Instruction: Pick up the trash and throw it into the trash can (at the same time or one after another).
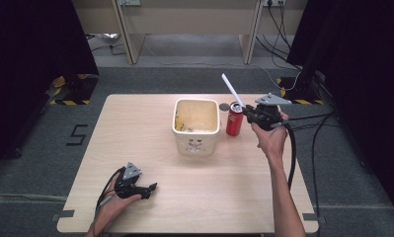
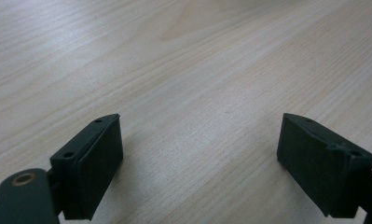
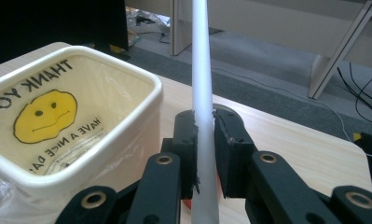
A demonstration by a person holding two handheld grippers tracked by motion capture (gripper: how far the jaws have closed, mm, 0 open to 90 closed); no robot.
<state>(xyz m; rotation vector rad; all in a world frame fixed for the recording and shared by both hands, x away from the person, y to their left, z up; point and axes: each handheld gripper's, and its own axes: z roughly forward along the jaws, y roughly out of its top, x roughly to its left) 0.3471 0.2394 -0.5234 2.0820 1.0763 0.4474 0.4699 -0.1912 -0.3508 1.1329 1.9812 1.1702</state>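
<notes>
Pinching a long white plastic straw point(image 3: 203, 93) between closed jaws right of centre, the right gripper point(image 1: 248, 113) should lower it steadily into the red soda can point(image 1: 234, 121), while the left gripper point(image 1: 146, 189), lower left, rests wide open and empty.

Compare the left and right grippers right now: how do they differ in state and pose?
The left gripper is open, with nothing between its fingers; the right gripper is shut on the white straw. The left gripper sits low at the near part of the table; the right gripper is held up beside the red can. Both are black, hand-held and cabled.
</notes>
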